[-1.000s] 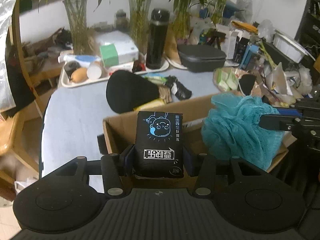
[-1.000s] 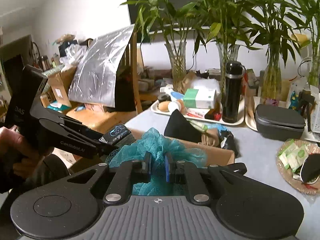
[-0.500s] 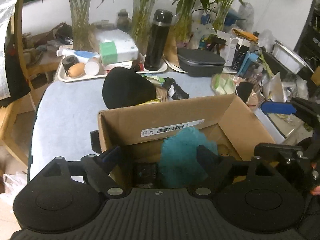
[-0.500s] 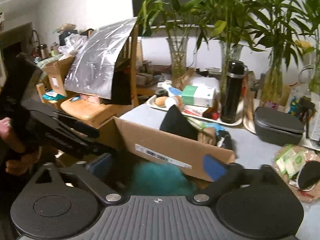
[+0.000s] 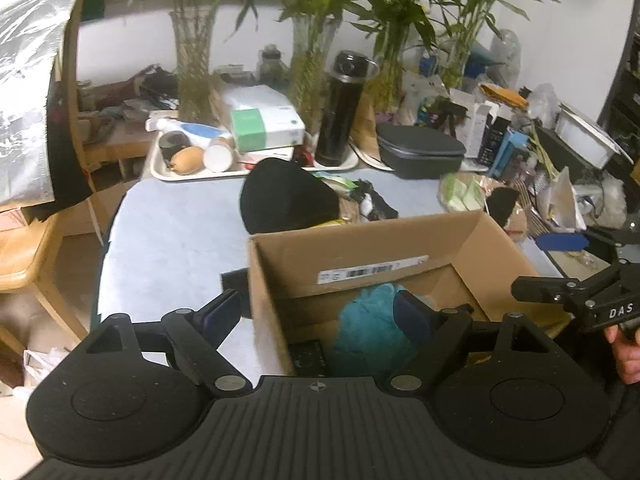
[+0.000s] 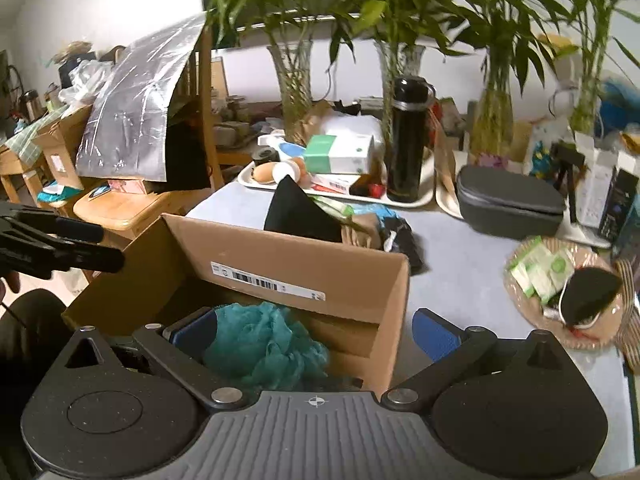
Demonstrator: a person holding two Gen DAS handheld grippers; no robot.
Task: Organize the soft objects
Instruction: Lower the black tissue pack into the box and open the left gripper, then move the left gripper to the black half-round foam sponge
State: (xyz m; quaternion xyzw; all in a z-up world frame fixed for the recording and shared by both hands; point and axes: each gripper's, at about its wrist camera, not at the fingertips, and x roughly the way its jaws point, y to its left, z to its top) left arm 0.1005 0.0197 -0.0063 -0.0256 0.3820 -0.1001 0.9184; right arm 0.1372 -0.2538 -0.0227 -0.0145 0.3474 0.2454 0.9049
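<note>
A brown cardboard box (image 5: 360, 240) stands on the pale blue table. Inside it lie a teal mesh bath puff (image 5: 368, 320) and a small black packet (image 5: 306, 356). My left gripper (image 5: 316, 308) is open above the box's left wall, one finger outside, the other over the puff. In the right wrist view the puff (image 6: 264, 344) lies in the box (image 6: 288, 248) below my open right gripper (image 6: 312, 330), whose right finger is outside the box's right wall. Neither gripper holds anything.
Behind the box lie a black cap (image 5: 286, 196) and dark gloves (image 5: 376, 204). A tray (image 5: 160, 168) with a black flask (image 5: 340, 108), a grey case (image 5: 420, 152), glass vases and a wicker basket (image 6: 600, 332) crowd the back and right.
The left gripper let go of the black packet and the right let go of the teal puff. Both things now lie in the box. Both pairs of jaws stand wide.
</note>
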